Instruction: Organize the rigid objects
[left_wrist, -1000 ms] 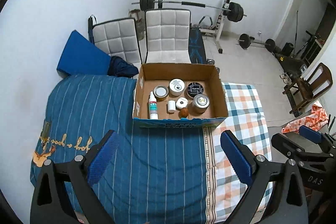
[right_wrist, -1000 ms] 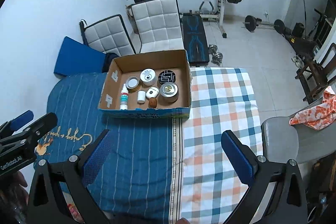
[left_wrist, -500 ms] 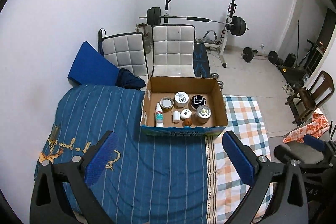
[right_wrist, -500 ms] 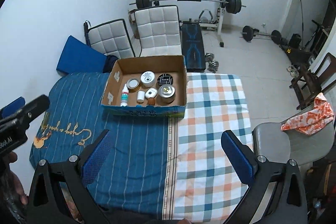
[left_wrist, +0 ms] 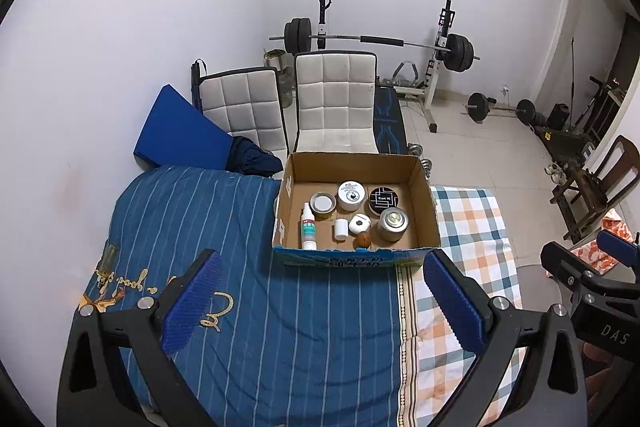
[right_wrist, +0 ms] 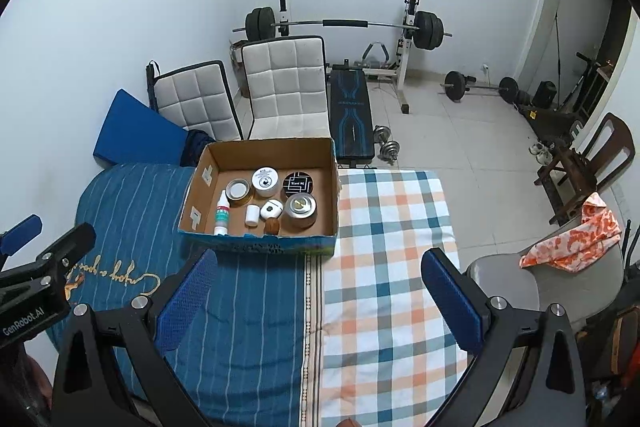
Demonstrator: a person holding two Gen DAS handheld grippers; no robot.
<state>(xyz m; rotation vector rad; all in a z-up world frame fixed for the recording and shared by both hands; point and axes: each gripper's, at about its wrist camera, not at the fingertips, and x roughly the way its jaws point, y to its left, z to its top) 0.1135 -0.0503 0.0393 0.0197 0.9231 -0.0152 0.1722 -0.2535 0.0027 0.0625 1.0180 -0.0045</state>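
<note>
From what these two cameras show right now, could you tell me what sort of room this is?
Probably a spare room in a home, used partly as a gym: a barbell on a rack and a weight bench stand by the far wall, while a cloth-covered surface in front holds a cardboard box of small containers.

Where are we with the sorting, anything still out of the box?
Looks done: the spray bottle, tins and small jars all sit inside the cardboard box, and nothing loose shows on the bedspread. In hand: nothing; the left gripper and right gripper are both open and empty. Left: nothing obvious, unless the box itself needs moving.
</note>
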